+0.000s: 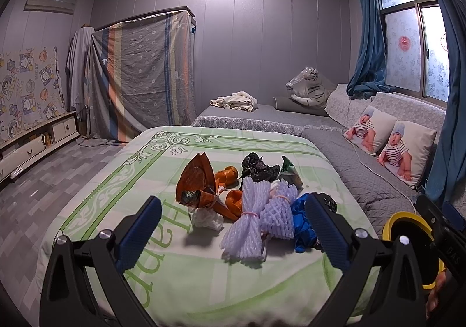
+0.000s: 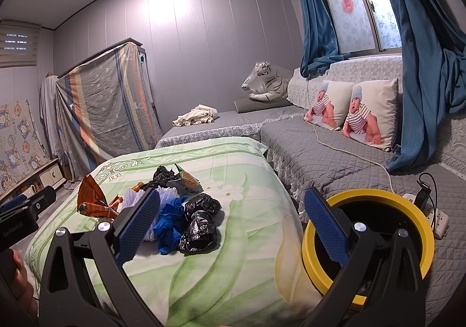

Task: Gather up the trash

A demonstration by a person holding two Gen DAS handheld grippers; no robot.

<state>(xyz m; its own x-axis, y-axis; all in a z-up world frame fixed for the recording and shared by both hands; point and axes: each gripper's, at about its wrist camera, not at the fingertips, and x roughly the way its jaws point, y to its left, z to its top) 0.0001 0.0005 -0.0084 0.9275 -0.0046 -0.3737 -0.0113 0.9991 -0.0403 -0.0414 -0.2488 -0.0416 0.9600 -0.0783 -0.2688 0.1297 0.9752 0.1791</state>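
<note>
Both grippers, left point(image 1: 233, 225) and right point(image 2: 231, 219), hung with jaws wide over the trash pile point(image 1: 247, 196) on the bed point(image 1: 102, 181), beside a yellow bin point(image 2: 407, 210).

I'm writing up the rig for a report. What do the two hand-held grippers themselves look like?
Both look alike. The left hand-held gripper has a black plastic frame with silver screws and two blue, finely textured pads. The right hand-held gripper is the same build with blue ribbed pads. White lettering marks each black body, seen from the other's camera. No cables or sleeves are visible.
</note>
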